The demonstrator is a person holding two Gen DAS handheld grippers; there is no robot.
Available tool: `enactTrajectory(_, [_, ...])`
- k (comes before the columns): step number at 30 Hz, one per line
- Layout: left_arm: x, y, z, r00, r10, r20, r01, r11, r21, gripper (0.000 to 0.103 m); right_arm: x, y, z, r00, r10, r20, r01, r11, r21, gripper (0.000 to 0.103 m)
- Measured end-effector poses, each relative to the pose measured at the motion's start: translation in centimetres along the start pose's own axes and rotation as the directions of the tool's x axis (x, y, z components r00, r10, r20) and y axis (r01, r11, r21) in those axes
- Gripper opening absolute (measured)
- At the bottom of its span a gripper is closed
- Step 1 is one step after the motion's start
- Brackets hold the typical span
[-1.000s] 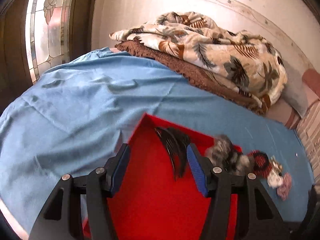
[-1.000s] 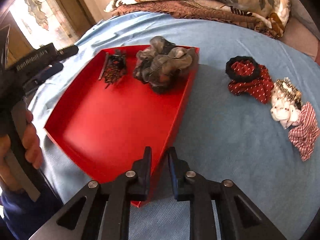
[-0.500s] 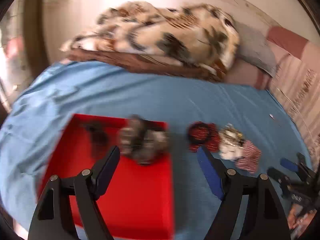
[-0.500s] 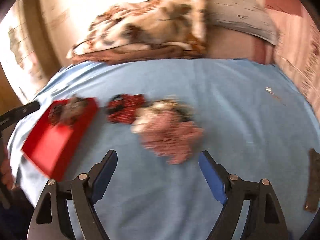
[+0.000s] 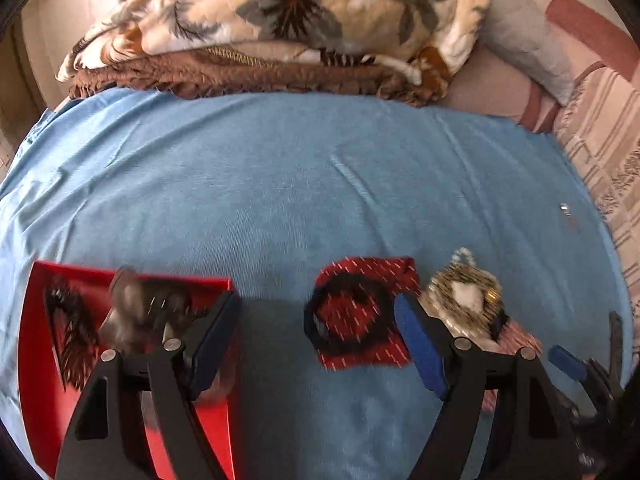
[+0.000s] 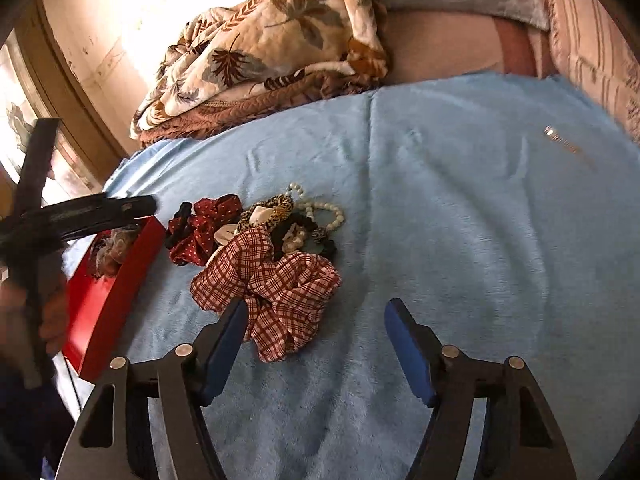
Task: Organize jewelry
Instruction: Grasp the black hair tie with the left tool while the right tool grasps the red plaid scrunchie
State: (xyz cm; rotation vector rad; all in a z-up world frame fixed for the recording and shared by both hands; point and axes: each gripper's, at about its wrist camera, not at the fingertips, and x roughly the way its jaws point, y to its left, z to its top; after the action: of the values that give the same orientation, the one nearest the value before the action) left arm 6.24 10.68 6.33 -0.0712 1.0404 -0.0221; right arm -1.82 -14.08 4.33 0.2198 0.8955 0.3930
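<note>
Left tool (image 5: 318,320): jaws wide, nothing gripped, above the red polka-dot scrunchie (image 5: 362,312) on the blue bed sheet (image 5: 280,184). Right tool (image 6: 316,330): jaws apart and closing, nothing between the pads, just beside the red plaid scrunchie (image 6: 276,292). Red tray (image 5: 36,360) holds a grey scrunchie (image 5: 132,312) and a dark hair clip (image 5: 68,328). Pearl bracelet (image 6: 326,210) lies in the pile.

Surface: bed (image 6: 460,208) under a light blue cover.
Right hand-held gripper (image 6: 316,344): jaws apart and closing, only blue cover between them.
Checked scrunchie (image 6: 280,292): red and white, just beyond the left finger.
Pile behind: red dotted scrunchie (image 6: 204,224), leopard-print scrunchie (image 6: 272,210), pearl string (image 6: 328,210).
Red tray (image 6: 108,304): left, holding a grey scrunchie (image 6: 116,246).
Left hand-held gripper (image 6: 148,204): over the tray.
Background: leaf-print blanket (image 6: 280,36).
</note>
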Motion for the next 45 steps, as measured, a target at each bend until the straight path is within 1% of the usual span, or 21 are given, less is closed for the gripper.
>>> enactTrajectory(3, [2.0,-0.1,0.9,0.999,0.009,-0.039,-0.008,1.000,0.009,0.079,0.7,0.1,0.5,1.000,0.014,0.000,-0.014,1.000,-0.003,0.075])
enactTrajectory(6, [3.2,-0.2,0.8,0.996,-0.015,-0.084,0.016,1.000,0.008,0.078,1.8,-0.1,0.9,0.999,0.047,-0.013,-0.047,0.999,0.021,0.075])
enactTrajectory(7, [3.3,-0.4,0.7,0.996,-0.019,-0.092,0.020,1.000,0.012,0.065,2.0,-0.1,1.0,0.998,0.061,-0.019,-0.060,0.998,0.030,0.075])
enactTrajectory(8, [3.3,-0.6,0.7,0.995,-0.027,-0.097,0.030,0.999,0.024,0.051,2.3,-0.1,1.0,0.997,0.076,-0.025,-0.075,0.996,0.038,0.064])
enactTrajectory(9, [3.2,-0.9,0.5,0.994,-0.033,-0.107,0.037,0.999,0.037,0.022,2.7,-0.1,1.0,0.994,0.101,-0.043,-0.099,0.994,0.047,0.043])
enactTrajectory(10, [3.0,-1.0,0.4,0.993,-0.040,-0.115,0.045,0.998,0.042,0.006,2.9,-0.1,1.1,0.991,0.119,-0.054,-0.116,0.992,0.055,0.033])
enactTrajectory(11, [2.5,-1.2,0.2,0.993,-0.048,-0.112,0.053,0.998,0.046,0.005,3.1,-0.2,1.0,0.988,0.141,-0.063,-0.136,0.988,0.072,0.023])
enactTrajectory(14, [0.6,-1.7,-0.3,0.995,-0.063,-0.074,0.067,0.996,0.055,0.004,2.8,-0.1,0.9,0.986,0.158,-0.059,-0.153,0.985,0.084,0.015])
enactTrajectory(18, [-2.2,-1.9,-0.8,0.993,-0.114,-0.032,0.116,0.992,0.052,0.001,1.2,-0.1,0.8,0.986,0.168,-0.020,-0.164,0.981,0.107,0.012])
enactTrajectory(23, [-5.4,-1.1,-1.6,0.988,-0.157,0.012,0.156,0.986,0.050,0.001,-1.0,-0.2,0.5,0.985,0.171,0.025,-0.173,0.978,0.121,0.012])
enactTrajectory(25, [-5.9,-0.9,-2.1,0.988,-0.151,0.017,0.150,0.987,0.058,0.001,-1.9,-0.1,0.4,0.986,0.164,0.041,-0.168,0.978,0.121,0.012])
enactTrajectory(27, [-5.8,-0.7,-2.6,0.993,-0.118,0.024,0.117,0.991,0.059,0.001,-2.7,0.3,0.2,0.992,0.115,0.045,-0.119,0.988,0.099,0.012])
enactTrajectory(29, [-5.0,-0.5,-2.7,0.996,-0.093,0.010,0.092,0.994,0.054,0.008,-2.9,0.5,-0.2,0.996,0.073,0.045,-0.076,0.994,0.077,0.015])
enactTrajectory(31, [-4.2,-0.5,-2.7,0.997,-0.083,0.009,0.082,0.996,0.042,0.034,-2.7,0.3,-0.5,0.998,0.051,0.035,-0.054,0.995,0.079,0.018])
enactTrajectory(32, [-3.7,-0.5,-2.5,0.997,-0.075,0.017,0.074,0.997,0.035,0.039,-2.4,0.2,-0.5,0.998,0.049,0.026,-0.051,0.995,0.083,0.026])
enactTrajectory(33, [-3.4,-0.6,-2.3,0.997,-0.071,0.023,0.070,0.997,0.030,0.043,-2.2,0.0,-0.6,0.999,0.045,0.020,-0.047,0.995,0.091,0.038])
enactTrajectory(36, [-1.6,-0.8,-1.4,0.998,-0.066,0.000,0.066,0.998,0.021,0.043,-1.9,-0.7,-0.6,0.999,0.028,0.026,-0.030,0.993,0.110,0.060])
enactTrajectory(38, [-0.1,-0.9,-0.8,0.999,-0.040,-0.028,0.041,0.999,0.022,0.043,-1.6,-1.2,-0.6,0.999,0.029,0.020,-0.032,0.992,0.123,0.065])
enactTrajectory(41, [2.1,-1.0,-0.5,0.998,-0.014,-0.065,0.016,0.999,0.032,0.042,-0.5,-1.7,-0.6,0.999,0.046,-0.009,-0.044,0.989,0.138,0.065])
enactTrajectory(43, [2.7,-0.8,-0.6,0.997,-0.020,-0.077,0.021,1.000,0.020,0.010,0.2,-1.8,-0.6,0.998,0.056,-0.022,-0.053,0.988,0.144,0.065])
enactTrajectory(45, [2.6,-0.3,-0.9,0.996,-0.047,-0.076,0.046,0.999,-0.010,0.010,0.9,-1.6,-0.6,0.996,0.084,-0.040,-0.077,0.987,0.140,0.062])
